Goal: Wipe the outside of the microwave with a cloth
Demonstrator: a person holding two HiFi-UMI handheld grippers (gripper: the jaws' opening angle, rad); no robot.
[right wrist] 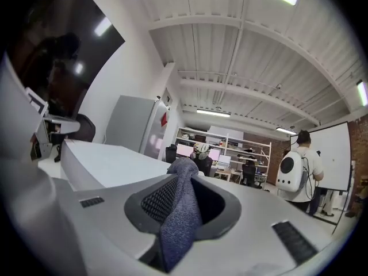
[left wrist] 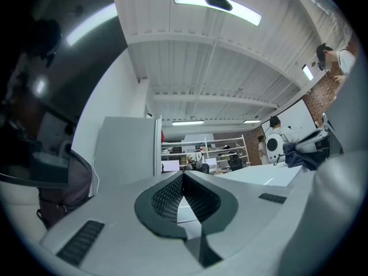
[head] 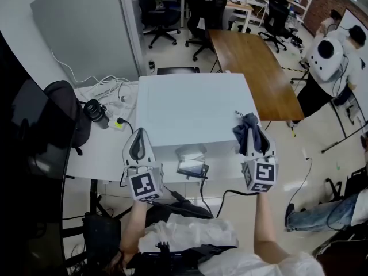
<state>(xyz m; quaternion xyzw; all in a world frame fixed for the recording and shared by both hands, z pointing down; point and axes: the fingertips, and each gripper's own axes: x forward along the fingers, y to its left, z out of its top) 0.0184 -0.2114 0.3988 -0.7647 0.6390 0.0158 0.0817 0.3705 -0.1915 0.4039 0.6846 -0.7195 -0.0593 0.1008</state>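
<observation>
White table (head: 98,154) carries the white boxy microwave (head: 195,111). Right gripper (head: 253,135), at its front-right corner, is clamped on a blue-grey cloth (head: 247,125). Left gripper (head: 138,137) is closed, empty, by the front-left edge. Looks like mid-wipe; next move prob. needs the cloth pressed flat & swept across the top.

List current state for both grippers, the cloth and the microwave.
left gripper: shut, nothing between the jaws.
right gripper: shut on the cloth.
cloth: bunched, pinched in the right gripper by the microwave's front right corner; contact with it unclear.
microwave: upright on the white table, top bare; door state can't be seen.
</observation>
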